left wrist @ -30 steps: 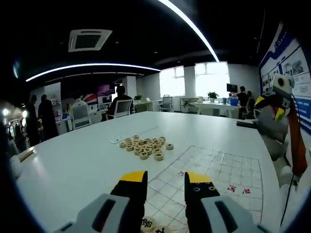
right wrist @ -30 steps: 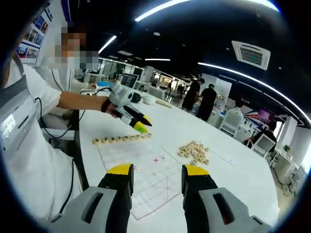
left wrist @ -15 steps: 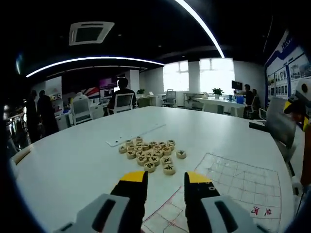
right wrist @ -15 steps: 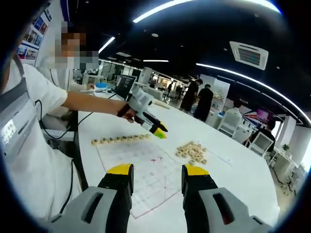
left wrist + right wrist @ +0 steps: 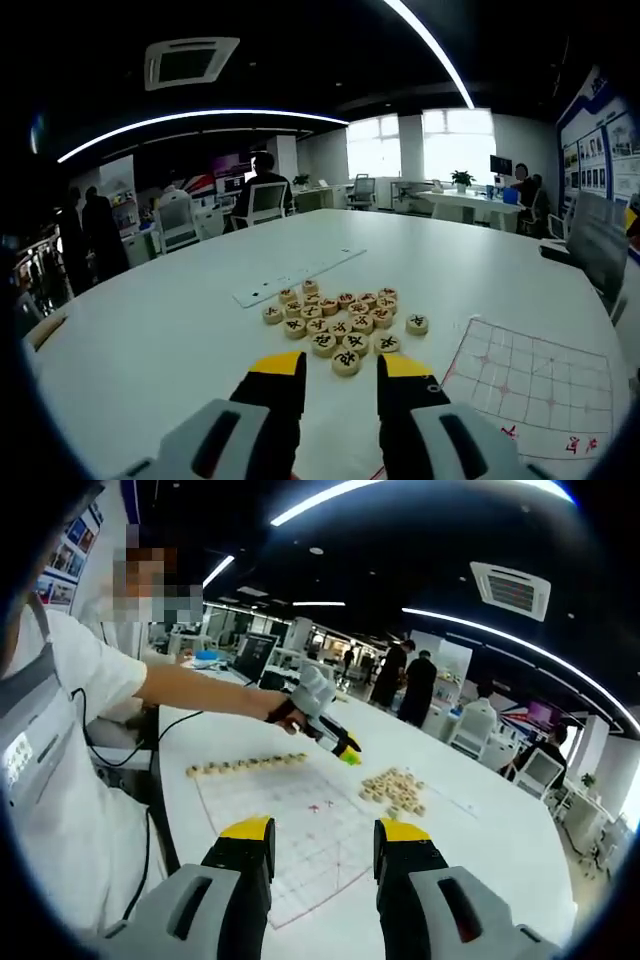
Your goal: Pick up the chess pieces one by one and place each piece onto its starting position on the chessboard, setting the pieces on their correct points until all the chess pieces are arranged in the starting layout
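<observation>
A pile of round wooden chess pieces (image 5: 340, 320) lies on the white table just ahead of my left gripper (image 5: 340, 385). Its jaws are open with nothing held, and the nearest piece (image 5: 346, 362) sits just beyond the gap. The paper chessboard (image 5: 530, 385) lies to the right. In the right gripper view, my right gripper (image 5: 325, 845) hovers open and empty over the chessboard (image 5: 290, 825). A row of pieces (image 5: 245, 765) lines the board's far edge. The left gripper (image 5: 340, 745), held by a person's hand, reaches over the board's far corner toward the pile (image 5: 395, 792).
A long white strip (image 5: 300, 280) lies on the table beyond the pile. The big white table (image 5: 150, 340) has bare room to the left. Chairs, desks and standing people are in the background. The person's arm (image 5: 190, 685) stretches across the board's left side.
The left gripper has swung away from the board's row of pieces to the loose pile, which now lies right in front of its jaws. The right gripper has stayed put.
</observation>
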`<action>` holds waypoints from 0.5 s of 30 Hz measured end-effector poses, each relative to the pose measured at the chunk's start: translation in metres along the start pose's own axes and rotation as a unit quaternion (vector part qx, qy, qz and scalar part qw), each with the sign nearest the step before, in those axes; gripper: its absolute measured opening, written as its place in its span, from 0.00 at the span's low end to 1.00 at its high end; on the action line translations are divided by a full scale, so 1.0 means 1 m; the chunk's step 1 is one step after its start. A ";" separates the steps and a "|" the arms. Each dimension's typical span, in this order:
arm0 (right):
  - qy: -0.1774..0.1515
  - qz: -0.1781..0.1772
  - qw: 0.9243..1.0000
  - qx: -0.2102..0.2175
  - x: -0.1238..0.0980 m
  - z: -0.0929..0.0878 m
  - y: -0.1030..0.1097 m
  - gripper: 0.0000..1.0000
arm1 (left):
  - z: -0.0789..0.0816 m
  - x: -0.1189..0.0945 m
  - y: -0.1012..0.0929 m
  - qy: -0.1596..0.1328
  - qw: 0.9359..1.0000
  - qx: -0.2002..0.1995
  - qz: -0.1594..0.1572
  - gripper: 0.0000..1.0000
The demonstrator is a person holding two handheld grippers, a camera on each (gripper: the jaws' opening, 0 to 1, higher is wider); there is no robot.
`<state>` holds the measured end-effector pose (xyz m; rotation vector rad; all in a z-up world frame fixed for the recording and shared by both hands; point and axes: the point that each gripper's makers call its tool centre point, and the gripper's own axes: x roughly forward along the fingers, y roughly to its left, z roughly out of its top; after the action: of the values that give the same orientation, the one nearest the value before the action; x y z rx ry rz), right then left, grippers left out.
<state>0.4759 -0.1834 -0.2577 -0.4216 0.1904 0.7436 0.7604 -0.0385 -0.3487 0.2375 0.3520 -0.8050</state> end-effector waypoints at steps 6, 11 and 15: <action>0.004 0.001 1.000 0.001 0.002 -0.002 0.001 0.40 | -0.004 0.024 0.013 0.016 1.000 0.006 0.013 0.23; 0.003 0.001 1.000 0.003 0.002 -0.003 0.000 0.40 | -0.016 0.052 0.031 0.036 0.999 -0.003 0.036 0.23; 0.005 0.000 1.000 0.006 0.001 -0.005 -0.002 0.40 | -0.021 0.069 0.031 0.036 0.998 -0.047 0.028 0.23</action>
<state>0.4783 -0.1864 -0.2623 -0.4147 0.2035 0.7395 0.8226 -0.0565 -0.3930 0.1878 0.4483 -0.7240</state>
